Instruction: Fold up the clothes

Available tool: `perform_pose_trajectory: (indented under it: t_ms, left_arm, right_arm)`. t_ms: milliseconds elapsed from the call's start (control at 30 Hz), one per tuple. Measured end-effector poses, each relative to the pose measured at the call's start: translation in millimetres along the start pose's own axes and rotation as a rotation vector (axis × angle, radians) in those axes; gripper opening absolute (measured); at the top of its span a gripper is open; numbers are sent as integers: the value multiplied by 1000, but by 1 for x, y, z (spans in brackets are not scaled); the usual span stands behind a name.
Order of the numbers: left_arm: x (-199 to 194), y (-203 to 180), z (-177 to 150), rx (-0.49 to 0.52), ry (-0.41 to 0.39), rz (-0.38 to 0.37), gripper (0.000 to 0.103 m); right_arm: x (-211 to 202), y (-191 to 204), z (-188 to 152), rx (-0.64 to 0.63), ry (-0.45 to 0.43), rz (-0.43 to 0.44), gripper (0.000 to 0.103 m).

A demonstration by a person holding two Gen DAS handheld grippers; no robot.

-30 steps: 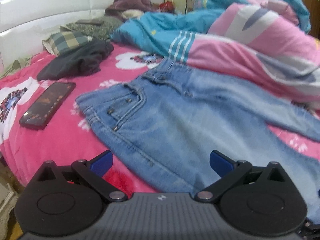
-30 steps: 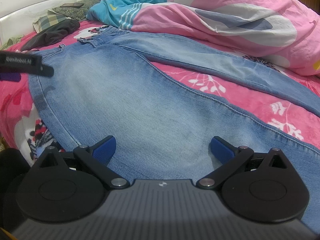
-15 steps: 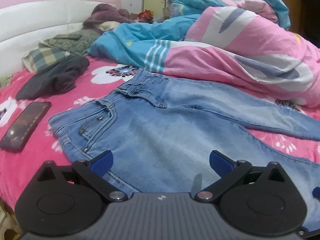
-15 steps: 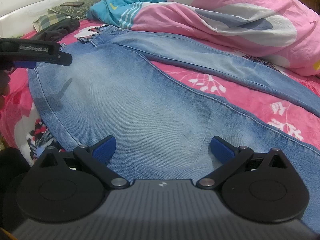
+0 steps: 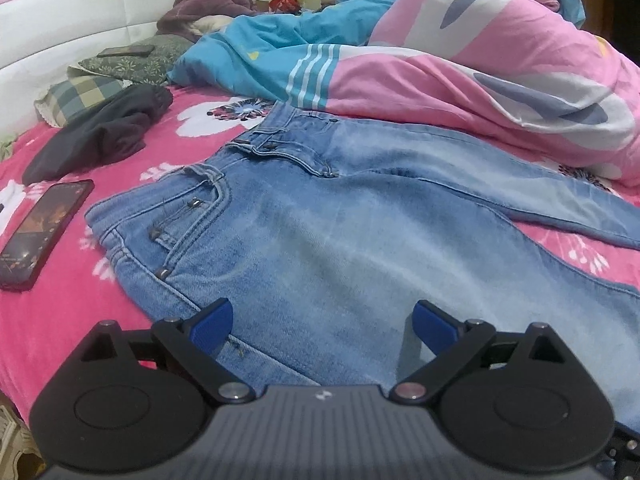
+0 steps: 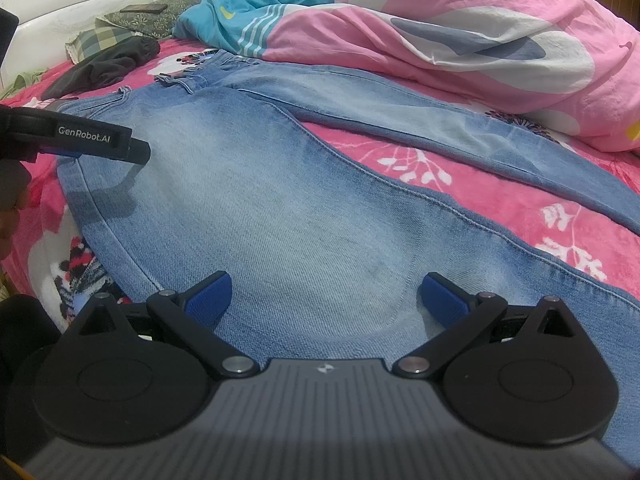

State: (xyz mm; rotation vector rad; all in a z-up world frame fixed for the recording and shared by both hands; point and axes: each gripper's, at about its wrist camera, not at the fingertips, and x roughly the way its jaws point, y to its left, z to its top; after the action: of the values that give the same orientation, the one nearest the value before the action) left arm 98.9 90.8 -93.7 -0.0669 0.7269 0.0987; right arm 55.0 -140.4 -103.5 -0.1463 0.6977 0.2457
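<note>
A pair of light blue jeans (image 5: 320, 240) lies flat on the bed's pink floral sheet (image 5: 60, 320), waistband toward the headboard (image 5: 72, 4), legs running off to the right; the far leg angles away from the near one, with sheet showing between them. The left gripper (image 5: 322, 320) hovers low over the hip of the jeans near the front pocket, its blue pads spread wide with only denim below them, nothing grasped; its jaws have just been narrowing slightly. The right gripper (image 6: 326, 292) hangs over the thigh of the near leg, likewise released and wide apart, holding nothing. In the right wrist view the left gripper's finger enters from the left edge and casts a shadow on the denim. A phone (image 5: 44, 232) lies on the sheet just left of the waistband; a dark garment (image 5: 104, 132) sits beyond it; a pink and blue quilt (image 5: 460, 72) is heaped behind the jeans.
</note>
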Motion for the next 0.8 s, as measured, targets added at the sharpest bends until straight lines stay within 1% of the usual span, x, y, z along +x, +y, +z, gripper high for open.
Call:
perform_pose_trajectory:
  t_ms: [267,400,533,800]
  left_arm:
    - [1,6,-2,-21,12,-24,97]
    - [0,9,-4,-12,16,-27,98]
    - [-1,10,-8,2,17,-23,98]
    - [-5,15,-11,-2,24,-14,98]
  right_arm:
    - [0,1,-1,-1,0,0,102]
    - [0,1,-1,-1,0,0,102]
    - [0,1,-1,0,-1,0,102]
    - [0,2,-2,2,-3,-2,102]
